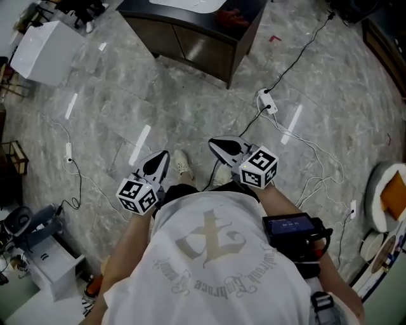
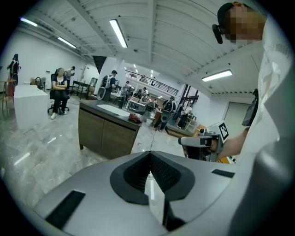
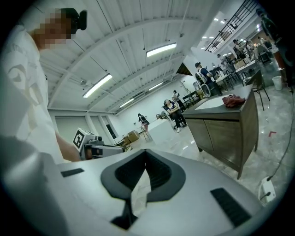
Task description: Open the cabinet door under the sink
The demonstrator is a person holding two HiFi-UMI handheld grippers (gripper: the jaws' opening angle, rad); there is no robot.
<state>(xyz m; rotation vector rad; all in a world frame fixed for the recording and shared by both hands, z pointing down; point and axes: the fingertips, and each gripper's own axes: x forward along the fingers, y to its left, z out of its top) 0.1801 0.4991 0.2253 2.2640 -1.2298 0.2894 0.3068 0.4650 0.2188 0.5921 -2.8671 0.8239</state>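
The sink cabinet [image 1: 190, 35] stands at the top of the head view, dark-topped with two brown doors [image 2: 103, 133] facing me and a red cloth [image 1: 231, 18] on its top. It also shows in the right gripper view, where its doors [image 3: 226, 138] stand closed. My left gripper [image 1: 163, 155] is held low in front of my body, shut and holding nothing. My right gripper [image 1: 216, 145] hangs beside it, also shut and holding nothing. Both are well short of the cabinet, over bare floor. Each gripper sees the other: the right gripper [image 2: 203, 140] and the left gripper [image 3: 94, 148].
Grey marble floor [image 1: 127, 108] lies between me and the cabinet. Black and white cables and a white power strip [image 1: 266, 101] trail at the right. A white box [image 1: 44, 54] stands at the upper left. Equipment clutters the lower left. People sit and stand in the far room.
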